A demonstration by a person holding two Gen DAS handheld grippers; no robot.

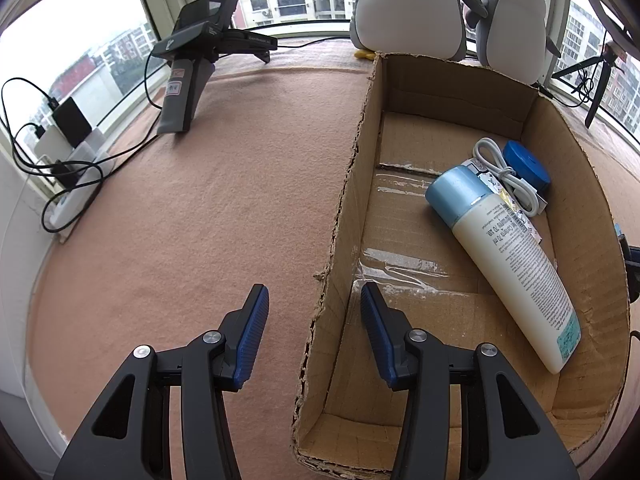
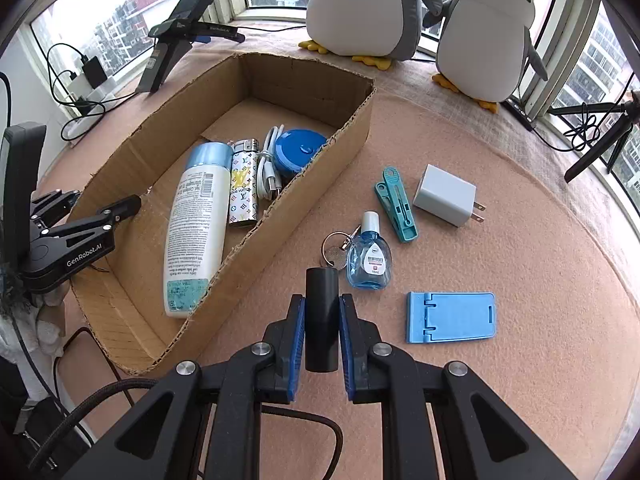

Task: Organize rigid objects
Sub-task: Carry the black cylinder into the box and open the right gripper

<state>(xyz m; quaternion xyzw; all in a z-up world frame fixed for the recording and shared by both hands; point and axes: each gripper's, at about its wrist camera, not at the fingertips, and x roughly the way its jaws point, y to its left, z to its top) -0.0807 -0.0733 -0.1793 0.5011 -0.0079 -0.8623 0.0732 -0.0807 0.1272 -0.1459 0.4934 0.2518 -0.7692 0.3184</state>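
Observation:
My right gripper (image 2: 322,304) is shut on a black cylinder (image 2: 322,312), held just above the felt beside the cardboard box (image 2: 320,184). The box holds a white bottle with a blue cap (image 2: 196,224), a patterned lighter (image 2: 242,188), a white cable (image 2: 268,164) and a round blue case (image 2: 298,152). On the felt lie an eye-drop bottle (image 2: 370,260), keys (image 2: 334,250), a teal clip (image 2: 396,204), a white charger (image 2: 446,196) and a blue phone stand (image 2: 452,316). My left gripper (image 1: 314,308) is open, astride the box's left wall (image 1: 348,200); the bottle (image 1: 508,256) lies to its right.
Two plush penguins (image 2: 360,4) (image 2: 486,36) stand at the window behind the box. A black gripper stand (image 2: 176,36) and chargers with cables (image 1: 68,148) sit at the far left. A tripod (image 2: 600,140) stands at the right edge.

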